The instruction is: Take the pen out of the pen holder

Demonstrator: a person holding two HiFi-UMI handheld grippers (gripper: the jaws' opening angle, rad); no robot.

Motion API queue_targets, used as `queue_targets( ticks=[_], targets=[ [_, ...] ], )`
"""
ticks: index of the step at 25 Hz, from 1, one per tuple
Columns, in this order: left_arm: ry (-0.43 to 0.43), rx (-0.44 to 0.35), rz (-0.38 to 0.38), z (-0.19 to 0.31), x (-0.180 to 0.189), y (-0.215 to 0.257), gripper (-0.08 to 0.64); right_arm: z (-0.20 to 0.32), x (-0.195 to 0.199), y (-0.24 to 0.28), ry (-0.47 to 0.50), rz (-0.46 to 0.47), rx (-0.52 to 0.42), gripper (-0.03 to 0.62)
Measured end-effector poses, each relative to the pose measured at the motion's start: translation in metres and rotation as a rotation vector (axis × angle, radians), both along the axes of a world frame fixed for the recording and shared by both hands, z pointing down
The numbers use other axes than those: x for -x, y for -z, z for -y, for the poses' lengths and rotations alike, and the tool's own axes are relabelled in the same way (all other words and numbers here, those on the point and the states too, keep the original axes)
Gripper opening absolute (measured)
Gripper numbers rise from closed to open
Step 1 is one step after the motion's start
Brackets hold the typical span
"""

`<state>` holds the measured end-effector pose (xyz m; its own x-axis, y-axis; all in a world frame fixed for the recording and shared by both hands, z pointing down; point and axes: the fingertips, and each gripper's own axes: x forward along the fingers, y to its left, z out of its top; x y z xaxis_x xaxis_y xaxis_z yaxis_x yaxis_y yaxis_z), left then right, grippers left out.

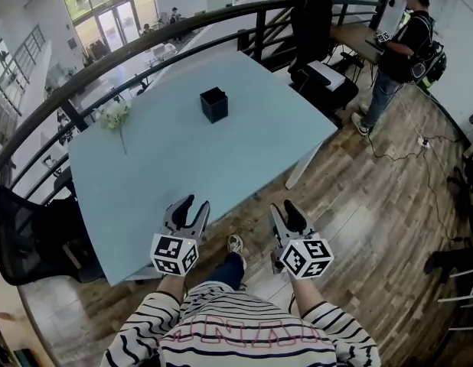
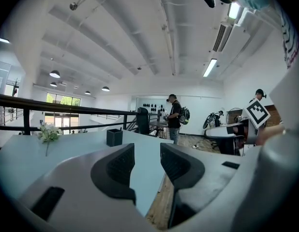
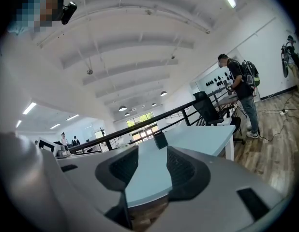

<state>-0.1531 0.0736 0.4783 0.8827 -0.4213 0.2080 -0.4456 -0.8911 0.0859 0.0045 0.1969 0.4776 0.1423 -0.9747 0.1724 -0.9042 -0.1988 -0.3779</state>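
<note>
Head view, left to right.

- A black mesh chair (image 1: 22,232) is seen at far left, off the left edge of the light-blue worktop (image 1: 167,167). A dark curved railing (image 1: 145,40) runs behind the worktop.
- A white flower sprig (image 1: 114,116) is on the worktop's far-left part, with its stem toward the near side.
- The left gripper (image 1: 194,205) is held over the worktop's near edge and pointed at the far side. Its jaws are apart with nothing between them. Only bare worktop and wood floor (image 1: 359,205) are seen through the gap in the left gripper view.
- The black square pen holder (image 1: 213,104) stands upright on the far half of the worktop, roughly centred. It is right of the flowers and well apart from both grippers. Its top is open and the inside reads as dark. A pen cannot be made out in any view.
- The right gripper (image 1: 283,207) is held beside the left one, just off the worktop's near-right edge, over the floor. Its jaws are spread wide with nothing gripped. In the right gripper view the pen holder is seen far off, just above the gap.
- A second black chair (image 1: 311,17) is parked past the worktop's far-right corner.
- A person with a backpack (image 1: 396,52) is standing at another desk at far right.
</note>
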Motion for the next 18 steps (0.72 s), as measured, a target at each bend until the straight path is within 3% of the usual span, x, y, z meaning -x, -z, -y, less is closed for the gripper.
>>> queue_targets(
  ticks=[10, 18],
  targets=[
    [0.046, 0.019, -0.019, 0.094, -0.077, -0.012, 0.146, 0.102, -0.076, -0.003, 0.058, -0.032, 0.016, 0.176],
    [0.089, 0.022, -0.023, 0.169, -0.116, -0.007, 0.147, 0.185, -0.124, 0.002, 0.095, -0.041, 0.025, 0.176]
  ],
)
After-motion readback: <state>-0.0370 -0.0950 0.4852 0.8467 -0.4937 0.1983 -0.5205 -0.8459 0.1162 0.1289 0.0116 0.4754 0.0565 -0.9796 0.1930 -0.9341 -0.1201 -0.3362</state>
